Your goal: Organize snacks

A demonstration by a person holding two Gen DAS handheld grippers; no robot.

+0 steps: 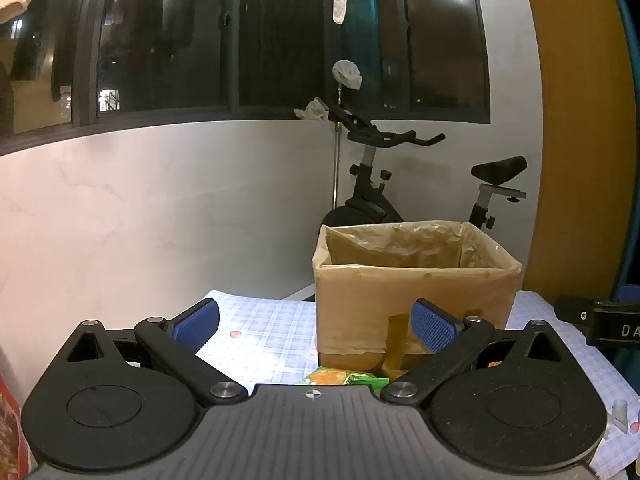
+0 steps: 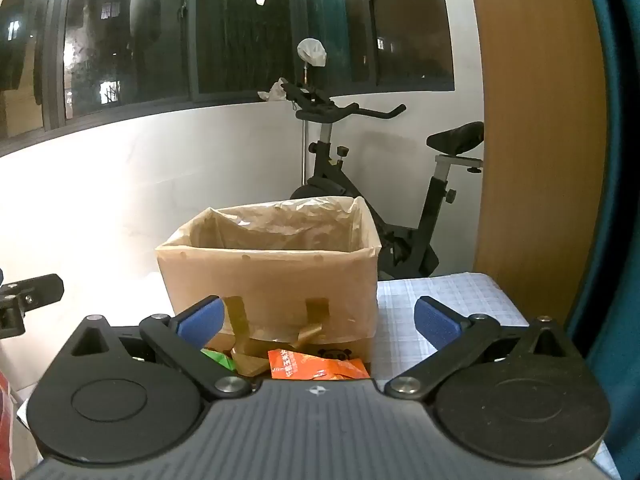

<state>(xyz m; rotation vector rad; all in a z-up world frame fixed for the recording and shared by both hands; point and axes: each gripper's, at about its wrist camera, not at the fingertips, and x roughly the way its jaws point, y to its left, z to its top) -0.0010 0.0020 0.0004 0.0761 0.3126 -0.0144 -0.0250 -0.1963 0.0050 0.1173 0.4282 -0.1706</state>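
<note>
A cardboard box (image 1: 416, 288) lined with a clear plastic bag stands on a checked tablecloth (image 1: 264, 328). My left gripper (image 1: 316, 326) is open in front of the box, nothing between its blue pads. A green and orange snack packet (image 1: 344, 378) lies on the cloth just below it, partly hidden by the gripper body. In the right wrist view the same box (image 2: 272, 280) stands ahead. My right gripper (image 2: 316, 322) is open and empty. An orange snack packet (image 2: 316, 368) and a green packet (image 2: 218, 358) lie at the box's foot.
An exercise bike (image 1: 400, 184) stands behind the table by a white wall and dark window. A wooden panel (image 2: 532, 140) rises at the right. The other gripper's black tip (image 1: 592, 318) shows at the right edge. A red packet edge (image 1: 8, 432) sits at the far left.
</note>
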